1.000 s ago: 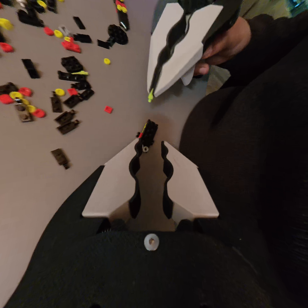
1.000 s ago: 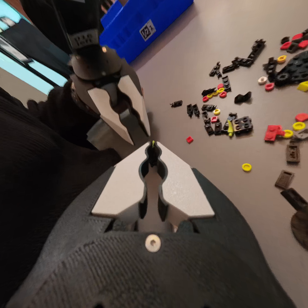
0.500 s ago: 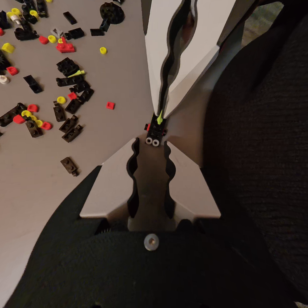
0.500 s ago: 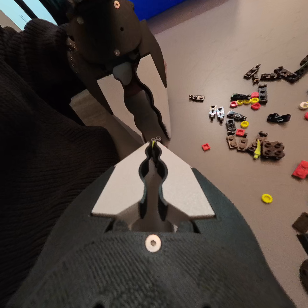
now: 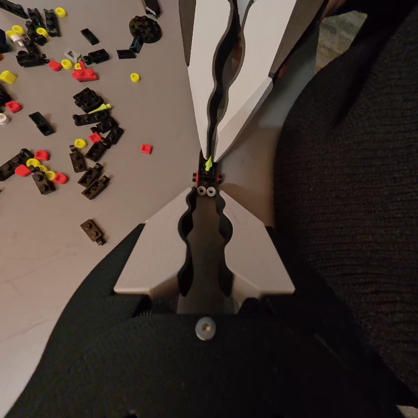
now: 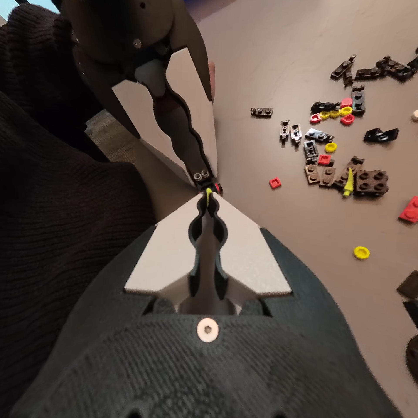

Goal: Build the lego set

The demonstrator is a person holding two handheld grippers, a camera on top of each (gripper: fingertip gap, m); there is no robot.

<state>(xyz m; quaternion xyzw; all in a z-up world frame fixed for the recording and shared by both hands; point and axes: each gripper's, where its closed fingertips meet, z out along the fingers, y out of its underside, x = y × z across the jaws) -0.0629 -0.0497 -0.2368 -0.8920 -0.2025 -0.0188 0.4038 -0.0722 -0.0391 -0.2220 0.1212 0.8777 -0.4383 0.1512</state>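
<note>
My left gripper (image 5: 205, 192) is shut on a small black assembly (image 5: 207, 178) with two grey studs and red side pegs, held at its fingertips over the table's near edge. My right gripper (image 5: 210, 156) comes in from above, shut on a lime green spike (image 5: 208, 164) whose tip rests against the top of the assembly. In the right wrist view my right gripper (image 6: 207, 195) pinches the spike (image 6: 208, 194), and the left gripper (image 6: 204, 178) faces it tip to tip, holding the assembly (image 6: 201, 176).
Loose black, red and yellow pieces lie scattered on the grey table (image 5: 158, 203): a red tile (image 5: 146, 148), a second lime spike (image 6: 348, 183) by a black 2x2 plate (image 6: 371, 182), a round black plate (image 5: 145, 29). A person's dark clothing (image 5: 339, 203) borders the table edge. The tips of both grippers are at nearly the same place. Left tips and right tips are each some 6 cm from the red tile (image 5: 146, 148). Seen from the right wrist view (image 6: 274, 182) as well.
The right gripper has come down and in with the spike until it meets the assembly. The left gripper has turned the assembly square, grey studs toward its camera.
</note>
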